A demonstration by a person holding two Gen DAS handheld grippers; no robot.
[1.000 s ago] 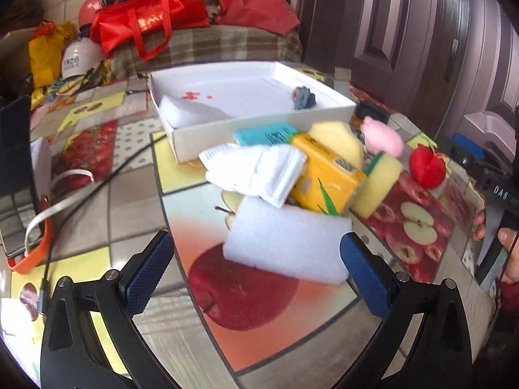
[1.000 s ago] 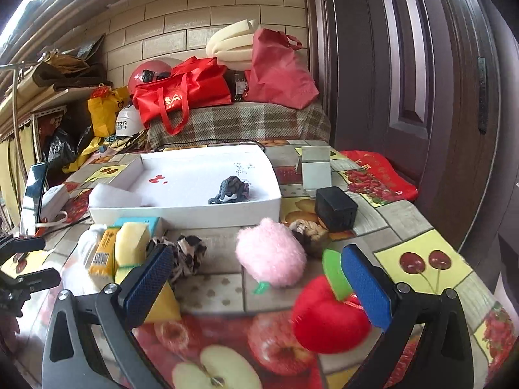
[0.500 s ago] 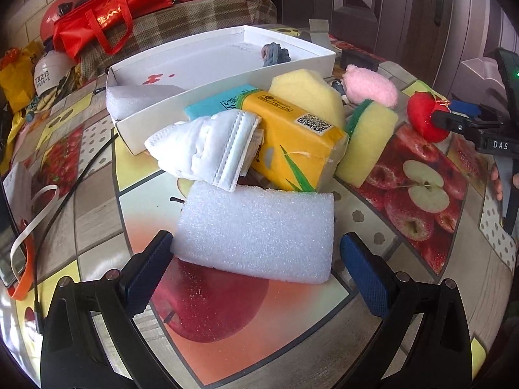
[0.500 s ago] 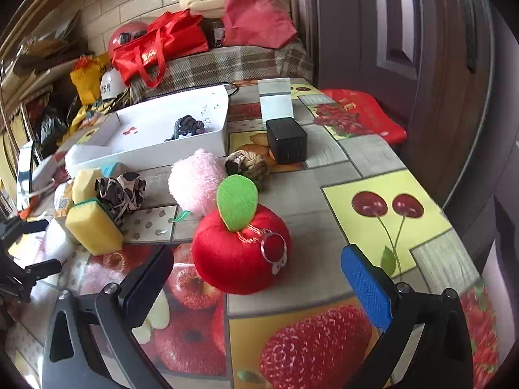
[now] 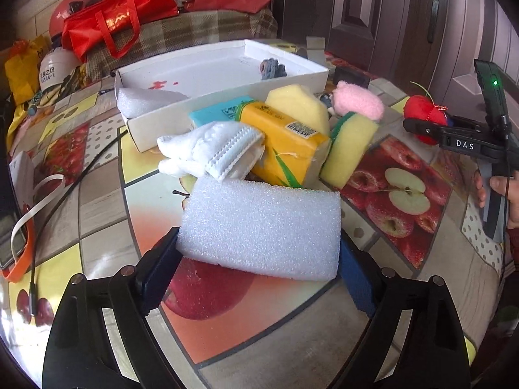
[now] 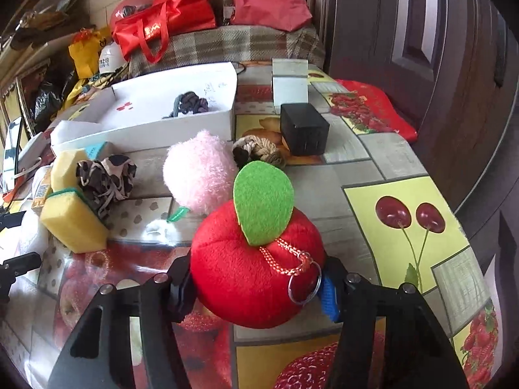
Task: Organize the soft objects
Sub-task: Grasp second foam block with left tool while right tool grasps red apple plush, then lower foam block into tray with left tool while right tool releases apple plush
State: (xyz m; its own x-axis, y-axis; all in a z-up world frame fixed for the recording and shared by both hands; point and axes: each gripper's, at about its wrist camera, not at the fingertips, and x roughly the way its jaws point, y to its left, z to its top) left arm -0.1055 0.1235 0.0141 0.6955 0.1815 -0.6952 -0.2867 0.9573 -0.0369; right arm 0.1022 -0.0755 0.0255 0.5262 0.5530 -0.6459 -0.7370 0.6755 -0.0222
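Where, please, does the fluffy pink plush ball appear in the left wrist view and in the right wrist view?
Left wrist view: fluffy pink plush ball, upper right of centre, beyond the yellow sponge with the green scouring layer.
Right wrist view, left of centre, just behind the red plush apple.
Shared landmark: the shallow white cardboard box, directly behind the ball.

The white foam block (image 5: pixel 262 230) is looking rough and grainy, with a matt surface. The red apple toy (image 6: pixel 256 275) is showing soft plush cloth, its green leaf (image 6: pixel 263 202) is looking like felt, and its key ring (image 6: pixel 304 283) is shining like metal. The pink ball (image 6: pixel 198 176) is appearing fluffy. The yellow sponge (image 6: pixel 74 222) is looking porous and matt. The tablecloth (image 6: pixel 405 223) is reflecting light like glossy plastic. The white box (image 5: pixel 227 113) is looking like smooth cardboard, and the orange tissue pack (image 5: pixel 285 146) is shining in plastic wrap.
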